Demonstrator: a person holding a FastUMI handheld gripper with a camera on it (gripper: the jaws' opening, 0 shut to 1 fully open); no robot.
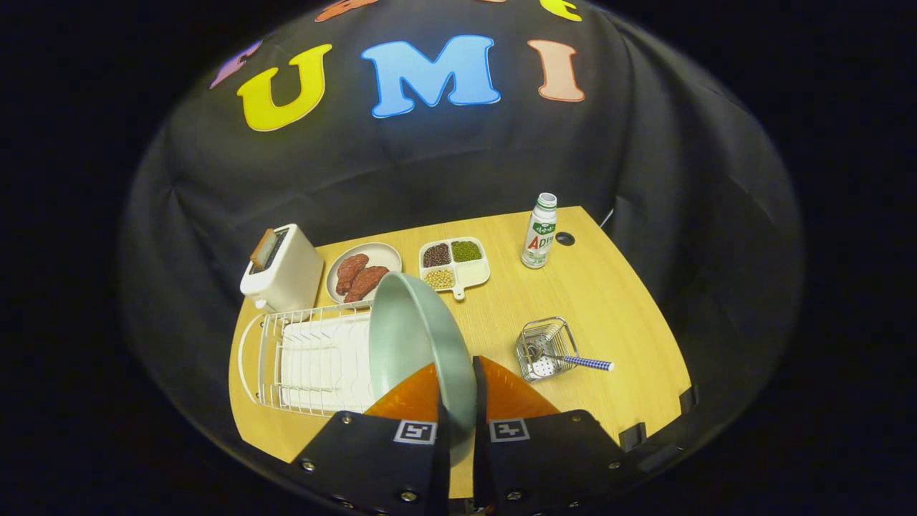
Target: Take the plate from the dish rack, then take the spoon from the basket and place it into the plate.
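A pale green plate (415, 344) stands on edge, tilted, its rim clamped between the two fingers of my gripper (458, 401). The plate hangs above the right end of the white wire dish rack (308, 358), whose slots are bare. To the right of the fingers, a small metal wire basket (546, 349) sits on the wooden table. A spoon lies in it, with its blue-and-white checked handle (589, 362) sticking out over the basket's right rim.
Beyond the rack stand a white toaster (281, 271) with a slice in it, a plate of meat (362, 276) and a divided dish of beans (453, 264). A white bottle (540, 233) stands at the far right. Bare wooden tabletop (609, 301) lies around the basket.
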